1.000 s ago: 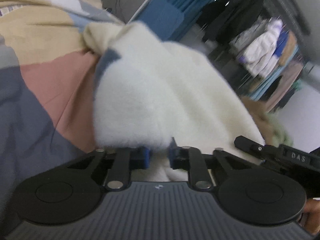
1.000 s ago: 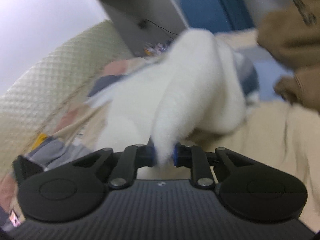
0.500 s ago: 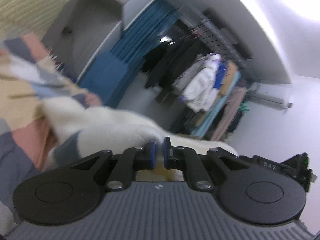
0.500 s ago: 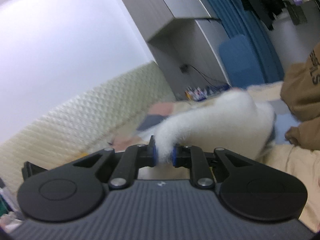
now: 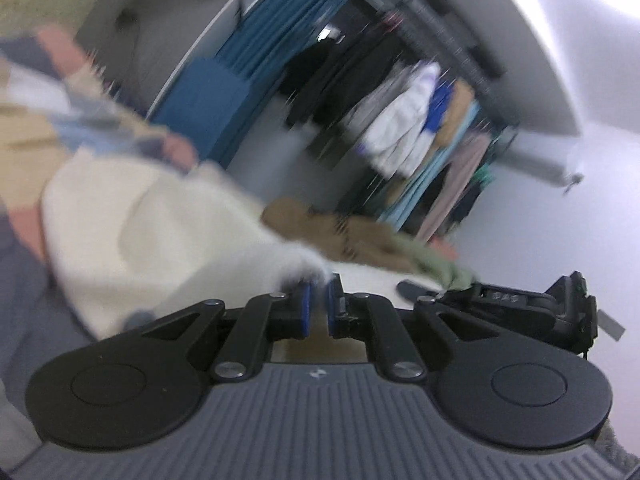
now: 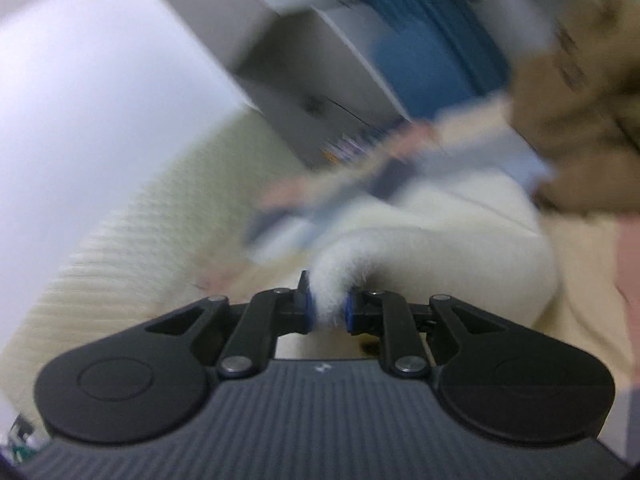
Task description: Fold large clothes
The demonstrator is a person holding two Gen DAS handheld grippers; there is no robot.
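Observation:
A fluffy white garment (image 5: 160, 232) with grey-blue patches hangs off the bed, stretched between both grippers. In the left wrist view my left gripper (image 5: 317, 292) is shut on a thin edge of it, which runs away to the left. The other gripper's black body (image 5: 520, 300) shows at the right. In the right wrist view my right gripper (image 6: 328, 300) holds a thick fold of the white garment (image 6: 460, 248) between its blue pads. Its jaws are opening slightly while the pads still press the fleece. Both views are blurred by motion.
A patchwork bedspread (image 5: 24, 140) lies below the garment. A brown hoodie (image 5: 360, 236) (image 6: 580, 120) is piled on the bed beyond it. A quilted headboard (image 6: 140, 240) and grey cabinet (image 6: 300, 92) stand behind. A clothes rack (image 5: 420, 128) and blue curtain (image 5: 280, 40) fill the far side.
Both grippers have risen with the white garment, lifting it off the bedspread. The left one swung out so its view turned from the bed to the room. The grips have held.

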